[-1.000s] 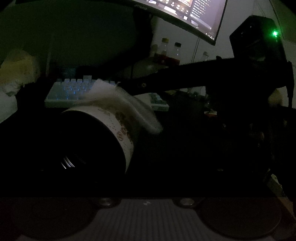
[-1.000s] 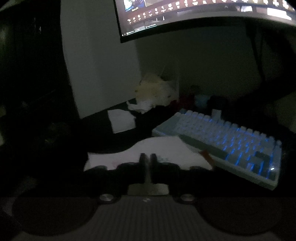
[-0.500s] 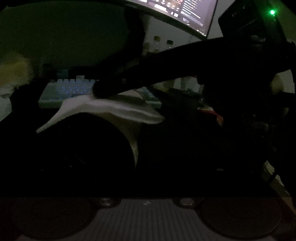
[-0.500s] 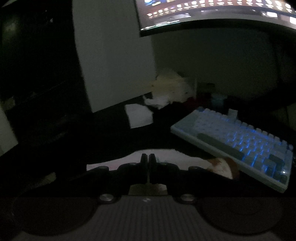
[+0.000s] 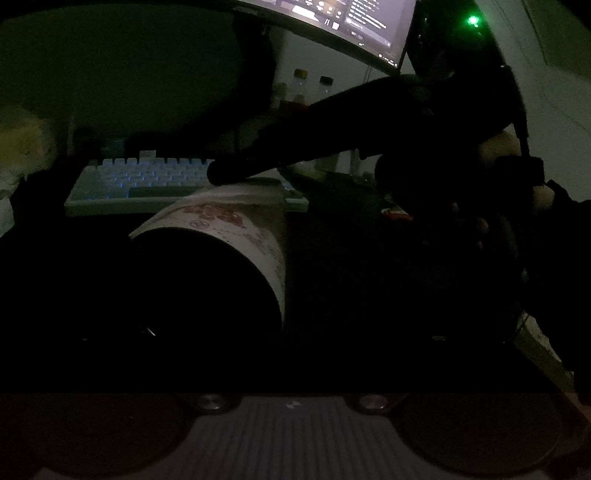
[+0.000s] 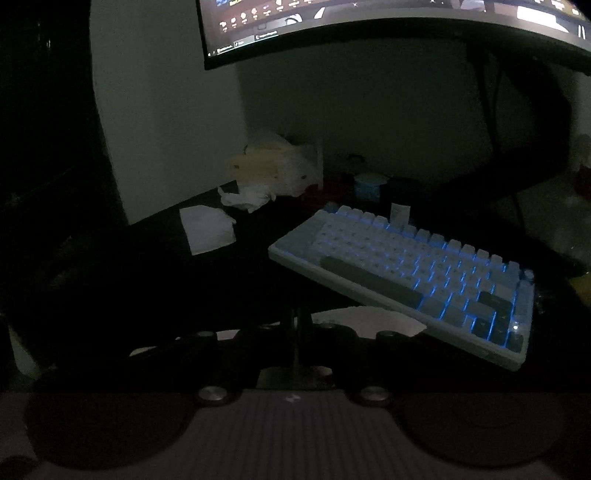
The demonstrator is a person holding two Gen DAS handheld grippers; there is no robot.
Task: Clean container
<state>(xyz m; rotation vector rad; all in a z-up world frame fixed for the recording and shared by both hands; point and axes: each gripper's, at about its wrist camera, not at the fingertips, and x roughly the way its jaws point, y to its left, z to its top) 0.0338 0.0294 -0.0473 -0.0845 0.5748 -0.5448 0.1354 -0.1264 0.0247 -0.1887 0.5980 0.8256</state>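
The scene is very dark. In the left wrist view a white container (image 5: 236, 236) with a red pattern lies tilted, its dark open mouth facing the camera. It appears held by my left gripper, whose fingers are lost in the dark. My right gripper (image 5: 221, 176) reaches in from the right and presses a white tissue (image 5: 243, 194) on the container's upper side. In the right wrist view the right gripper (image 6: 296, 317) is shut on the tissue (image 6: 369, 320).
A backlit keyboard (image 6: 413, 266) lies on the dark desk under a curved monitor (image 6: 369, 22). Crumpled tissues and a plastic bag (image 6: 273, 173) sit at the back left, with a folded white tissue (image 6: 207, 232). Two small bottles (image 5: 310, 86) stand behind the keyboard.
The right gripper has slid the tissue back along the container's top toward the far end, baring the red-patterned wall. The container appears larger and closer.
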